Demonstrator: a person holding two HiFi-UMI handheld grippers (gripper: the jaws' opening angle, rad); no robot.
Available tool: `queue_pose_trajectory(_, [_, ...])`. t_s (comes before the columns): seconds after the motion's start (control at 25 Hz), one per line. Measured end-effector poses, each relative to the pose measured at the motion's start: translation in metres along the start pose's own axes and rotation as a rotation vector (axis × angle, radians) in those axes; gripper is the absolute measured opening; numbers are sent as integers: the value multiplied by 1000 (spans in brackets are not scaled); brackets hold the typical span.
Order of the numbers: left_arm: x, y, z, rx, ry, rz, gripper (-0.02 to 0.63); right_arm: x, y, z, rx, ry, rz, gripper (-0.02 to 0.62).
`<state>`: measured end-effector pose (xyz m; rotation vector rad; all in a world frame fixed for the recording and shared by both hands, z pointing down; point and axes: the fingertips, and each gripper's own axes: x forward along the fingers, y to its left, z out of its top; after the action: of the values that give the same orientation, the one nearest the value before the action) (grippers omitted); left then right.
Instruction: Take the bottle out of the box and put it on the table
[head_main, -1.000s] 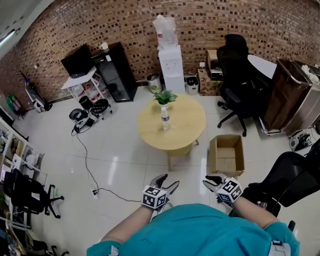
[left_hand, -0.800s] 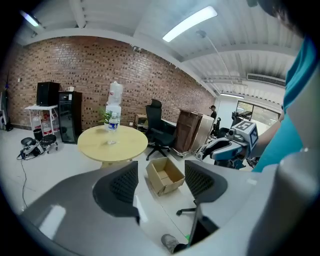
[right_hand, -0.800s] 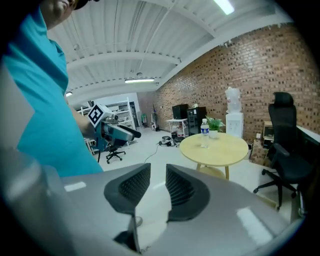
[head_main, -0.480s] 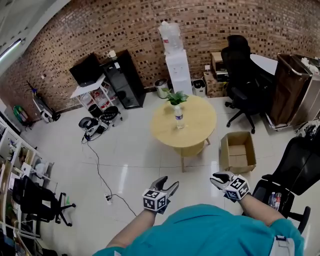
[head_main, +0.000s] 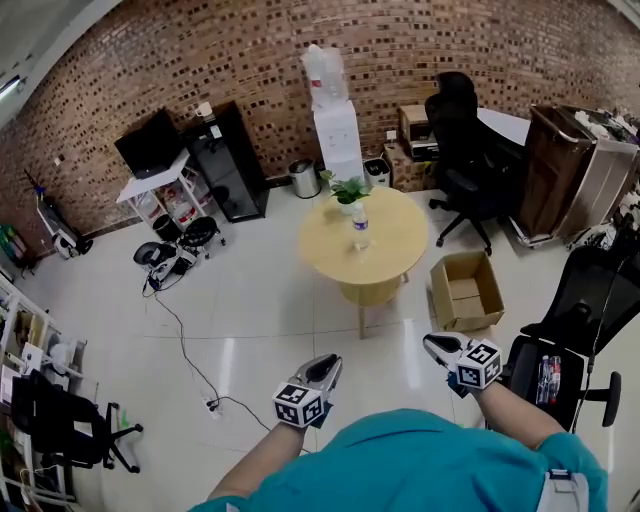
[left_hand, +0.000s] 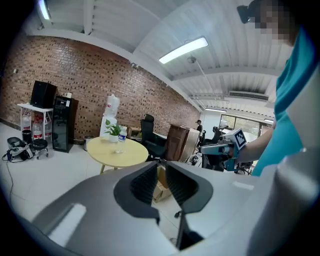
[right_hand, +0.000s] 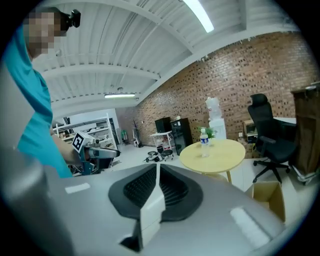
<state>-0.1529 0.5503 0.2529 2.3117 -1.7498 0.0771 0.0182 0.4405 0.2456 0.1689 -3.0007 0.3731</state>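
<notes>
Left tool (head_main: 324, 364) jaws just narrowed from wide to a slim gap, nothing between; right tool (head_main: 433, 344) stays closed, empty. Clear plastic bottle (head_main: 360, 228) still upright on round yellow wooden counter (head_main: 330, 255), open brown cardboard box (head_main: 465, 291) beside it

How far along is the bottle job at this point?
Looks done: the bottle stands on the round table; the box on the floor shows no bottle. In hand: nothing; the left gripper, jaws just closing, and the shut right gripper are empty. Remaining: nothing apparent.
</notes>
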Motion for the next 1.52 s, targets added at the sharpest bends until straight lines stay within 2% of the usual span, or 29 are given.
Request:
queue_pose_trajectory(0.04, [-2,-2,5,1,-20,-3,27,-1,4,6,-4,-10,8,2])
queue_pose_trajectory(0.08, [-4,-5,10,2,-41,-2,2,-3,8,11,-7,-18,24,2])
queue_pose_trajectory(0.24, [-2,-22,19,-21,-89,30,2,-19,11,16,-10,-12,91,0])
queue_pose_trajectory(0.36, [0,-39,13,-17,-89,44,2,-35,3,12,1,-14,106,1])
queue_pose_trajectory(0.64, [10,-49,3,-23,-79,81,2,-40,-14,5,29,-18,155,0])
queue_pose_trajectory(0.84, [19,-46,0,-21,-76,84,2,-36,-24,2,51,-23,154,0])
queue_pose_trajectory(1.52, [18,-23,9,-29,-87,101,2,-15,-25,13,-18,6,171,0])
